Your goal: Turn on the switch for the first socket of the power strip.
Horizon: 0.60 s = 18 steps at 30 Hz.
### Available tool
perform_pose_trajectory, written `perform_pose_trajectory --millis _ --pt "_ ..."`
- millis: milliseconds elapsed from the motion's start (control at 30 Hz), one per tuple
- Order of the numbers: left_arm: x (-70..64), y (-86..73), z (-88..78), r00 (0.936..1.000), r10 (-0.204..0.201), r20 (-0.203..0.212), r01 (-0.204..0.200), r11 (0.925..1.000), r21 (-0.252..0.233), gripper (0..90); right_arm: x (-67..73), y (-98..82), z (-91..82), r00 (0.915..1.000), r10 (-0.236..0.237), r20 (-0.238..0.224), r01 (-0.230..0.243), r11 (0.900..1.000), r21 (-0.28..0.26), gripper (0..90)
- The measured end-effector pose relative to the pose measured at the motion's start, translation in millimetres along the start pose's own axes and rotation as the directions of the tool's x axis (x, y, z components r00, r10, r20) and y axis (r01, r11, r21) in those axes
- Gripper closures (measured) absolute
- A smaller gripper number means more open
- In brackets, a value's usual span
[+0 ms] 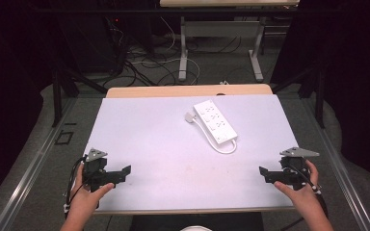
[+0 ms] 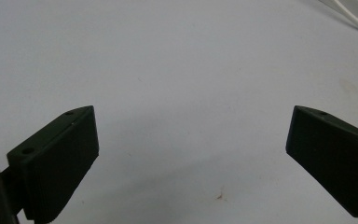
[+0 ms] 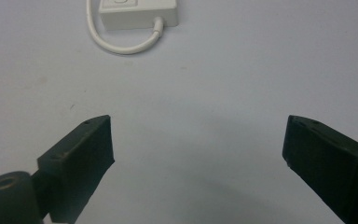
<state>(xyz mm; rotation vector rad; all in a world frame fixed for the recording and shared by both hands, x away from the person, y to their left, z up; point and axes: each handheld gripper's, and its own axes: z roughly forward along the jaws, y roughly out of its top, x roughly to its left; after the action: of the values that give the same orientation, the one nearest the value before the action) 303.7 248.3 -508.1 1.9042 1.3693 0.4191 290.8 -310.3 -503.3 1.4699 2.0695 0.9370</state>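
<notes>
At the near edge of the white surface, at about seven and five o'clock, the left gripper and the right gripper rest low in the person's hands, each pointing inward toward the middle. Both have their fingers spread wide with nothing between them; the left gripper view and the right gripper view show bare surface in each gap. The forearms come in from the bottom, wrists level, thumbs wrapped over the bodies. Farther off, around one o'clock from centre, lies the white power strip, set diagonally, its cord looped at the near end and its plug just beside the far end. To reach it well, I judge the right gripper should go first, staying open, lining its fingers across the strip's narrow width rather than its length, and avoiding the cord loop.
</notes>
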Motion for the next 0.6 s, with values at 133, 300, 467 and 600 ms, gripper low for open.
perform_pose_trajectory --millis 133,300,467,600 --pt "-0.4 0.0 1.7 1.0 -0.004 0.007 0.004 0.9999 -0.009 2.4 -0.2 -1.2 1.7 1.0 -0.001 0.002 0.001 1.0 0.002 15.1" --pt "-3.3 -1.9 2.9 0.9999 0.006 0.016 -0.006 1.0 -0.002 2.3 3.6 1.6 3.2 0.9997 -0.023 -0.001 0.023 1.0 -0.003 18.2" --pt "-5.5 -1.2 3.4 0.9992 0.037 0.014 -0.037 0.9992 0.015 2.3 5.3 3.6 4.7 0.9982 -0.039 -0.046 0.039 0.999 0.003 21.5" --pt "-8.8 2.2 3.8 0.9973 0.073 0.005 -0.073 0.9973 0.009 2.5 6.5 7.5 5.5 0.9956 -0.061 -0.071 0.062 0.998 0.013 25.2"
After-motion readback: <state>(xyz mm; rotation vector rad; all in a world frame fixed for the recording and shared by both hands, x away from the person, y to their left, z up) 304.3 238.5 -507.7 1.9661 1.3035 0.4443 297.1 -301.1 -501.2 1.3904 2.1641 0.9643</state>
